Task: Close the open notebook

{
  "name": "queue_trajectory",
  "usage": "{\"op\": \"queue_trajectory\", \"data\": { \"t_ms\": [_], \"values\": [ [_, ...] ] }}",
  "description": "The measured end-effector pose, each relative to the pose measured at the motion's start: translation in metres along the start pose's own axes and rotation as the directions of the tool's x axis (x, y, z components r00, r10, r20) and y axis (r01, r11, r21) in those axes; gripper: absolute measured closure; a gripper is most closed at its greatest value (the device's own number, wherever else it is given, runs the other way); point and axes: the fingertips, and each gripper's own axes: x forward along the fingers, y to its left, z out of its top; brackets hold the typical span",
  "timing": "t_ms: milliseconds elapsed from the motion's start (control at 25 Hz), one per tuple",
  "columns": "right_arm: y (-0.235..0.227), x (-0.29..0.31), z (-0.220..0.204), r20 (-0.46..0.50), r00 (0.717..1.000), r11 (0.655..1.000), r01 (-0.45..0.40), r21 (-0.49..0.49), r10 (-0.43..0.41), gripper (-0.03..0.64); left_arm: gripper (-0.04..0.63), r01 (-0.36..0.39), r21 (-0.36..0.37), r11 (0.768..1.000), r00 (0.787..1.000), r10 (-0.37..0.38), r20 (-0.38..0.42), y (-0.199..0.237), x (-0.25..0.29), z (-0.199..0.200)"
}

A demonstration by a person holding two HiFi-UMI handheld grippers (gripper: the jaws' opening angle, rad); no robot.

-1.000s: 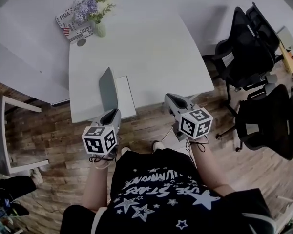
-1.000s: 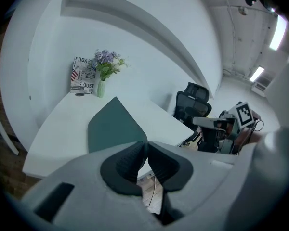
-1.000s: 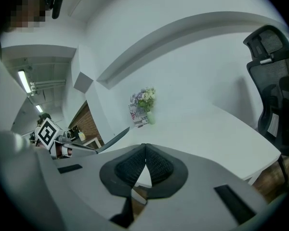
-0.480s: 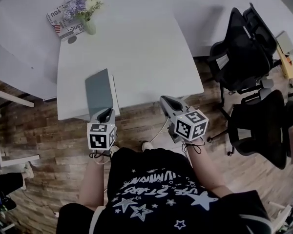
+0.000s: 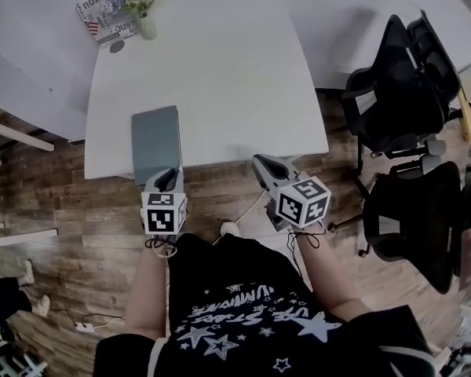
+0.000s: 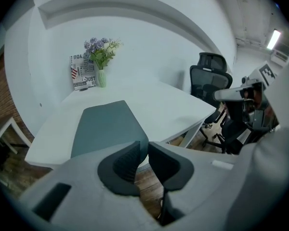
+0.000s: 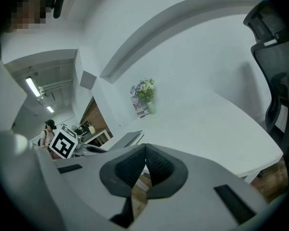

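The notebook (image 5: 156, 136) lies shut and flat, grey-green cover up, in the lower left part of the white worktop (image 5: 228, 77), its near end at the worktop's front edge. The left tool (image 6: 143, 148) sits just below that end. Its jaws are opening, with a narrow gap between them and nothing in it, so they grip nothing. The right tool (image 7: 145, 150) hangs off the front edge further right, well apart from the notebook, its jaws clenched together on nothing.

The rest of the worktop is bare white from the notebook across to its right edge. At the upper left corner a vase of flowers (image 5: 144, 22) stands beside a printed card (image 5: 102, 26). Below the front edge runs wooden floor (image 5: 71, 210). Black office chairs (image 5: 396, 93) crowd the right side of the frame, apart from the worktop's right edge.
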Motion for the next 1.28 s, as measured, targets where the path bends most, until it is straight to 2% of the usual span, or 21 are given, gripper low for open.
{"op": "queue_trajectory", "data": {
  "t_ms": [120,240,520,680,800,1040,1160,1280],
  "values": [
    [0.000,0.002,-0.007,-0.013,1.000,1.000,-0.008,0.011,0.008,0.615,0.520,0.019,0.002,1.000,1.000,-0.019,0.004,-0.005,0.002,-0.003],
    [0.005,0.008,-0.014,-0.034,0.999,1.000,-0.026,0.009,0.026,0.615,0.411,0.056,-0.025,0.998,0.998,-0.056,0.024,-0.010,-0.002,-0.002],
    [0.023,0.020,-0.023,-0.057,0.996,0.998,-0.070,0.002,0.070,0.615,0.400,0.037,-0.079,0.996,0.994,-0.028,0.109,-0.015,-0.036,-0.002],
    [0.044,0.017,-0.035,-0.089,0.991,0.994,-0.105,-0.032,0.102,0.615,0.427,0.025,-0.124,0.992,0.986,-0.004,0.166,-0.020,-0.070,-0.014],
    [0.057,0.015,-0.039,-0.093,0.989,0.993,-0.116,-0.039,0.112,0.615,0.477,-0.006,-0.143,0.990,0.980,0.034,0.196,-0.019,-0.092,-0.025],
    [0.086,-0.003,-0.054,-0.096,0.986,0.988,-0.145,-0.059,0.139,0.615,0.533,-0.036,-0.158,0.987,0.975,0.070,0.213,-0.030,-0.136,-0.053],
    [0.102,-0.015,-0.063,-0.087,0.984,0.986,-0.159,-0.056,0.154,0.615,0.560,-0.075,-0.136,0.988,0.970,0.104,0.220,-0.038,-0.160,-0.069],
    [0.123,-0.033,-0.073,-0.082,0.979,0.980,-0.191,-0.054,0.186,0.615,0.566,-0.108,-0.159,0.981,0.966,0.142,0.217,-0.047,-0.187,-0.090]
  ]
}}
